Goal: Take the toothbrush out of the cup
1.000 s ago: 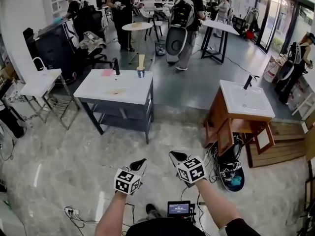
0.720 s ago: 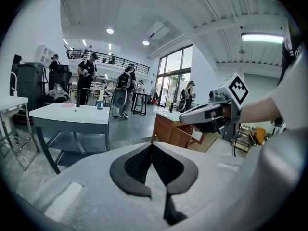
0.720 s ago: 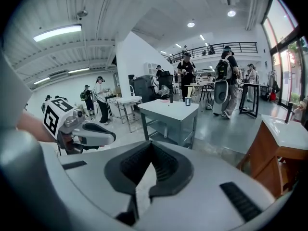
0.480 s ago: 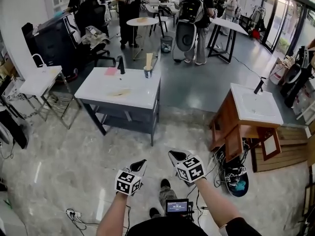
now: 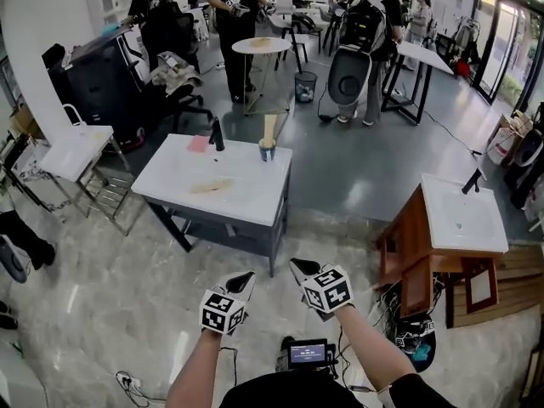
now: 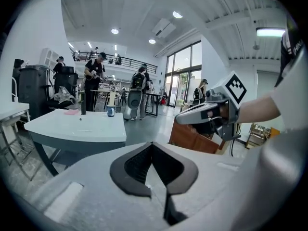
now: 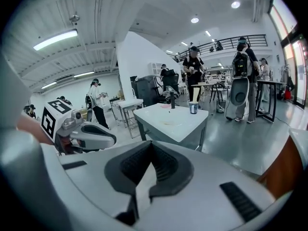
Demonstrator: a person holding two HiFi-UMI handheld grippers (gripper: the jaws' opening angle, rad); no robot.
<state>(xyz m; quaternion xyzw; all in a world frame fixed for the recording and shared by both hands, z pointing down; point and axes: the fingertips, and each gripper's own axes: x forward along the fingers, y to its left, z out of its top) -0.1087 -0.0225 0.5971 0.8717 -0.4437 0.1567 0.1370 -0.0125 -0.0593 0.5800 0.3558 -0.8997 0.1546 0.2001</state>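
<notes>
The grey left gripper (image 5: 236, 286) and the grey right gripper (image 5: 304, 274) are both pinched closed, with nothing in them. Well ahead is a white-topped table (image 5: 229, 189). At its far edge, the pale toothbrush (image 5: 269, 127) stands in the small blue-and-white cup (image 5: 267, 151).

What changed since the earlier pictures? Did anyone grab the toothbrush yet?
The person walked toward the white-topped grey table, so it now sits nearer in the head view. Nothing was grabbed. The pale toothbrush still stands in the small blue-and-white cup. The left gripper and right gripper stay out front, jaws shut and empty.
</notes>
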